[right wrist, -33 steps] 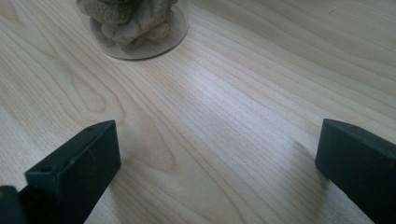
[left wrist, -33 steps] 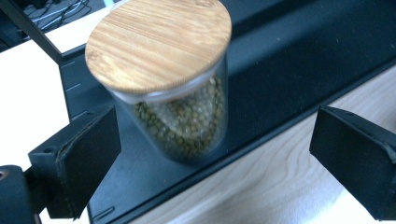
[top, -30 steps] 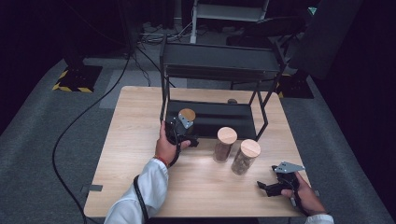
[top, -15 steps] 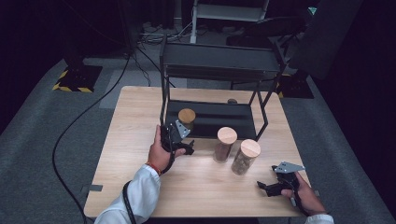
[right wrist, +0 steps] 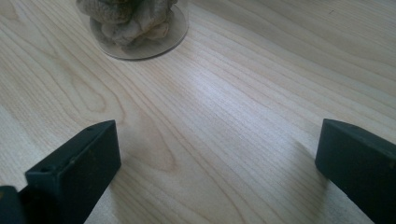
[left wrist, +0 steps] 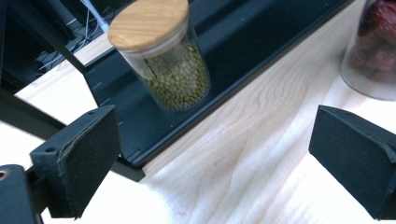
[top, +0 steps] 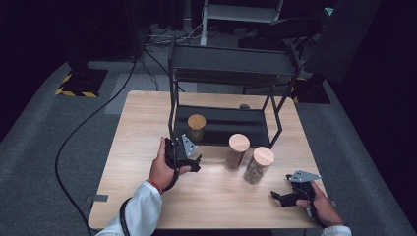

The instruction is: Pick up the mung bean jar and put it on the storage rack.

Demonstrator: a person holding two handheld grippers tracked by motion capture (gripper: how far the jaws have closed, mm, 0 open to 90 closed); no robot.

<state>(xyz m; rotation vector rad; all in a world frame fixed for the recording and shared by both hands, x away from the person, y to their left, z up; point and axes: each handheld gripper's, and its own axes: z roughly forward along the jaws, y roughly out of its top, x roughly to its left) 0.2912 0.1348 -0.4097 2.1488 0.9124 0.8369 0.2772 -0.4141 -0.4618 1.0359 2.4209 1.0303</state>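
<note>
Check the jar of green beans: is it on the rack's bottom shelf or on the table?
On the shelf. The jar stands upright on the rack's black bottom shelf, lid on, beyond the open left claw.

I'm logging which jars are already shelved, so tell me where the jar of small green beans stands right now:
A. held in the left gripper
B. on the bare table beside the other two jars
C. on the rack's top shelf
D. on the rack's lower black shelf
D: the jar of green beans stands upright on the lower black shelf of the rack, while the left gripper is open and apart from it over the table.
</note>
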